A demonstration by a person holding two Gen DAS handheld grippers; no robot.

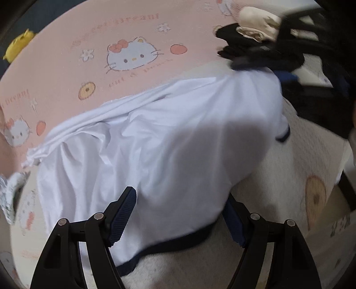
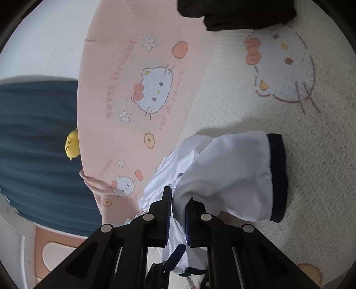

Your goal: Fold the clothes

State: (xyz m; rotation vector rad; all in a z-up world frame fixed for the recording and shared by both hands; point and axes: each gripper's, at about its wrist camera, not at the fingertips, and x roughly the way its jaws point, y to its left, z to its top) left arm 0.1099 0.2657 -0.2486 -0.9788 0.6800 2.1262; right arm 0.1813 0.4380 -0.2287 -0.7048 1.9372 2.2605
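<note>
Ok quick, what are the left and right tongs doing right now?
Left tongs: open, the white shirt lying between the fingers, not gripped.
Right tongs: closed on the white shirt's cloth.

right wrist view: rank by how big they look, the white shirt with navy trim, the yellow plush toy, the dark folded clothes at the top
1. White shirt with navy trim, though nearest the camera.
2. Dark folded clothes, partly cut off by the frame.
3. Yellow plush toy, clearly smallest.

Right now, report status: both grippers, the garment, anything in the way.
Left gripper open over white navy-trimmed shirt. Right gripper shut on shirt fabric. Dark clothes pile beside shirt, on the cartoon-cat bedsheet.
</note>
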